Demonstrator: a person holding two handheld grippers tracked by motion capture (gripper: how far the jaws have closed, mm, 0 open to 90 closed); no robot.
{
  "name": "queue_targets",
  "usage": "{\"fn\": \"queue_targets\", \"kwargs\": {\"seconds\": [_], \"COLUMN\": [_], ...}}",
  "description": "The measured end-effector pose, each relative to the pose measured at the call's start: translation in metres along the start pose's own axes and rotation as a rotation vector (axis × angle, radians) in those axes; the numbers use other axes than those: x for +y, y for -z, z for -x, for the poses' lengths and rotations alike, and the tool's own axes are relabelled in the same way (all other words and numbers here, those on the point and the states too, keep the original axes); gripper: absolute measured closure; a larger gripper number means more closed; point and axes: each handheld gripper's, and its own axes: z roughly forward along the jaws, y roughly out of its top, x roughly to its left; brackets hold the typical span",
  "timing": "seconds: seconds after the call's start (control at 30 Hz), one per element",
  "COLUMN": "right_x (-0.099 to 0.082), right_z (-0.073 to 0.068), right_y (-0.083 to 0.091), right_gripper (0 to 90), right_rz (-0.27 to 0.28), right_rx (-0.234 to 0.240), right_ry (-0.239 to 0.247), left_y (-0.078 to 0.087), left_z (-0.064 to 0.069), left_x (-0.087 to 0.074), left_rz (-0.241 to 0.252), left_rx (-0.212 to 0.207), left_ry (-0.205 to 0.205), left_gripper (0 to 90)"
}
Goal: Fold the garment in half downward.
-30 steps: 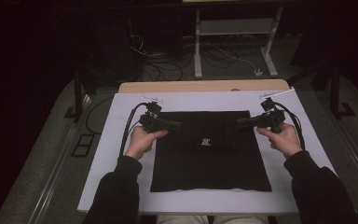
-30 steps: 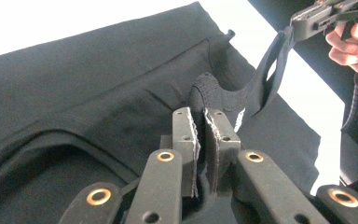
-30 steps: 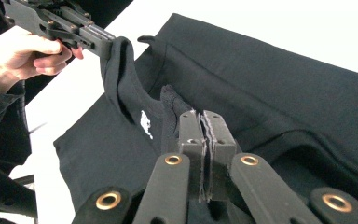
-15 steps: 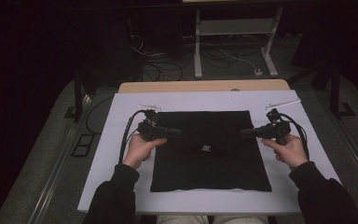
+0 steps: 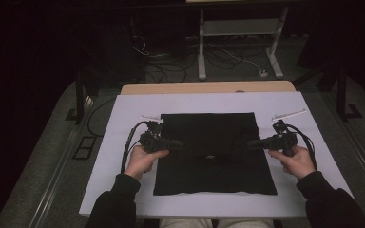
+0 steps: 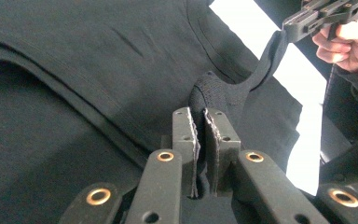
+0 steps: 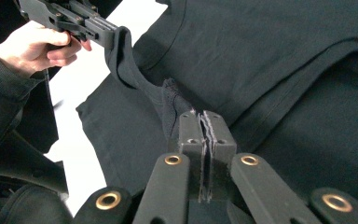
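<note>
Two grippers — left gripper [image 5: 179,143], right gripper [image 5: 249,144] — each with jaws clamped tight on a fold of the black cotton T-shirt [image 5: 209,166] spread over the white-covered counter [image 5: 123,118].

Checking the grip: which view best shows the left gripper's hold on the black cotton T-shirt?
The left gripper view: the left gripper pinches a fold of the black cotton T-shirt close up. The high view shows it small; the right gripper view, farther off.

left tongs [image 6: 204,122]: clamped on black garment [image 6: 98,70] fold | right tongs [image 6: 303,21]: pinching same cloth, far right
</note>
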Motion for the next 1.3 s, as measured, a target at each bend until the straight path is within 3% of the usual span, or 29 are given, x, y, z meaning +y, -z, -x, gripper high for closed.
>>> {"fn": "queue_targets", "kwargs": {"seconds": [0.4, 0.77, 1.3], "right_x": [-0.026, -0.044, -0.060], "right_z": [-0.010, -0.023, -0.035], "right_y": [0.000, -0.003, -0.004], "right_gripper": [86.6, 86.6, 86.7], "right_rz": [-0.036, -0.094, -0.148], "right_rx": [0.038, 0.083, 0.099], "right_ry": [0.000, 0.010, 0.028], "left_y": [0.004, 0.000, 0.002], "left_z": [0.015, 0.027, 0.038], "left_x": [-0.024, -0.043, -0.058], "left_rz": [-0.009, -0.122, -0.180], "left_rx": [-0.050, -0.055, -0.059], "left_ry": [-0.010, -0.061, -0.093], "left_gripper": [81.9, 82.0, 82.0]}}
